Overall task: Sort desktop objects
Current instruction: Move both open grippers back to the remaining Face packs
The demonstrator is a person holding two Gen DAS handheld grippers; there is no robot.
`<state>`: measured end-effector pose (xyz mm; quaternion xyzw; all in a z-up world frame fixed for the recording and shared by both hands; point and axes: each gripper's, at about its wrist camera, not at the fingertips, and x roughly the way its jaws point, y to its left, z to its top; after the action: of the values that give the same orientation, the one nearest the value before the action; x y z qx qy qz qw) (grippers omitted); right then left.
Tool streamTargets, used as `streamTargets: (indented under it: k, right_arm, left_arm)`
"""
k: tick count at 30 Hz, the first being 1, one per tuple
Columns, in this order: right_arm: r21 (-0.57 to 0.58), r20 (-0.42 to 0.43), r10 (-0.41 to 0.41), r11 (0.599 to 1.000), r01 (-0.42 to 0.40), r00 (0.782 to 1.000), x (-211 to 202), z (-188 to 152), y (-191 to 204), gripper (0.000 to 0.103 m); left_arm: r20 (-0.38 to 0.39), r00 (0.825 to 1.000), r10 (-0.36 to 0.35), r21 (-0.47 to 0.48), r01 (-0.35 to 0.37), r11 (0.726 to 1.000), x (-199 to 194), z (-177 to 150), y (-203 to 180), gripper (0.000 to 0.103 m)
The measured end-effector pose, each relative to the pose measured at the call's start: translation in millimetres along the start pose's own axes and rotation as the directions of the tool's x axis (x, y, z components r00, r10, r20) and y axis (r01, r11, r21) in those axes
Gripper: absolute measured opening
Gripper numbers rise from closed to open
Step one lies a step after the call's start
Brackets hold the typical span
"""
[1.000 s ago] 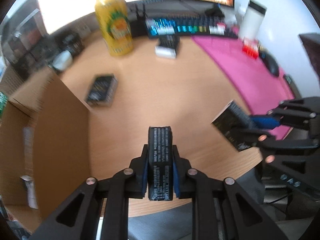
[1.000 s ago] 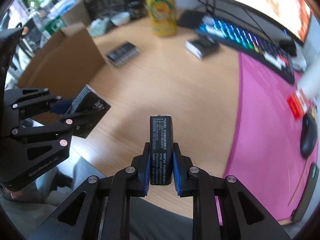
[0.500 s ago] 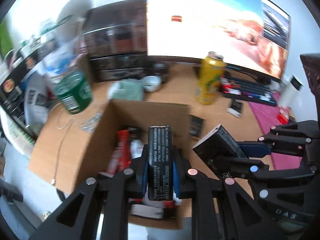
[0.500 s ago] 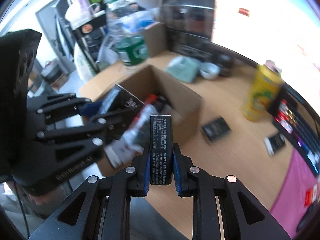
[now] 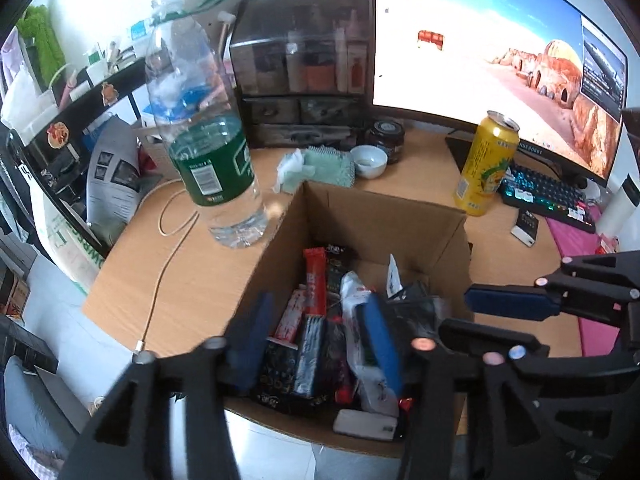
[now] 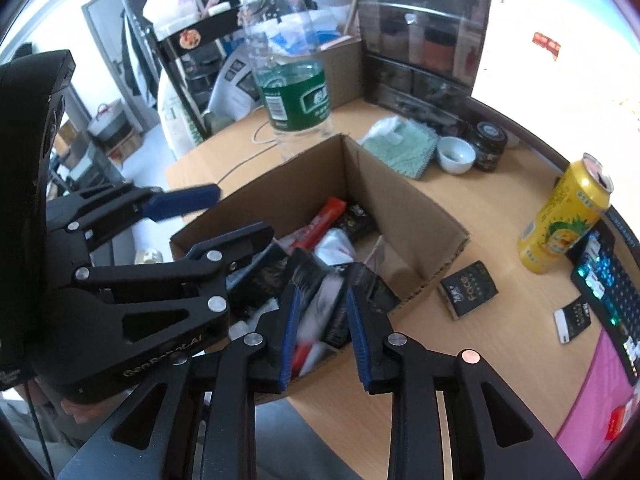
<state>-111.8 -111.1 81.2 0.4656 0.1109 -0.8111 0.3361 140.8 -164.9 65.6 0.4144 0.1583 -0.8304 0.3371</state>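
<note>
An open cardboard box (image 5: 384, 216) (image 6: 404, 204) sits at the desk's front edge, filled with several dark packets, a red wrapper (image 5: 314, 280) and white pouches. My left gripper (image 5: 316, 344) is open and empty above the box; it also shows in the right wrist view (image 6: 216, 216). My right gripper (image 6: 322, 320) is open and empty over the box's near side; it also shows in the left wrist view (image 5: 480, 316). Two dark packets lie on the desk: one beside the box (image 6: 468, 288), one by the keyboard (image 6: 572, 320) (image 5: 526, 226).
A water bottle (image 5: 200, 136) stands left of the box. A yellow can (image 5: 486, 164), keyboard (image 5: 552, 196), monitor (image 5: 480, 40), pink mat (image 6: 600, 392), small bowl (image 5: 368, 160), green cloth (image 5: 324, 168) and drawer unit (image 5: 304, 68) surround it. A cable (image 5: 168, 248) trails left.
Both grippers were shut on dark packets; now both are open and empty over the box. The packets have dropped among the things inside it.
</note>
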Motion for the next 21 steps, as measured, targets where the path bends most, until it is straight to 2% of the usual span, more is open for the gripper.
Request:
streamTargets:
  k: [4,11,17,21]
  right_arm:
    - [0.02,0.009,-0.018,1.0,0.017,1.0,-10,-7,-14,0.027]
    - [0.081,0.022,-0.101,0.992,0.099,0.995,-36,-33,-63,0.027]
    - [0.185,-0.036,-0.171,0.967,0.175,0.985,-35,-62,-123,0.027]
    - [0.261,-0.088,-0.196,0.942,0.213,0.977,-26,-83,-166,0.027]
  left_arm:
    - [0.008,1.0,0.012,0.024,-0.012,1.0,-2,1,-12,0.064]
    - [0.008,1.0,-0.023,0.059,0.023,0.998,-4,6,-41,0.064]
    - [0.009,0.994,-0.106,0.153,0.103,0.983,-6,17,-100,0.064]
    - [-0.033,0.983,-0.182,0.228,0.185,0.956,14,23,-154,0.064]
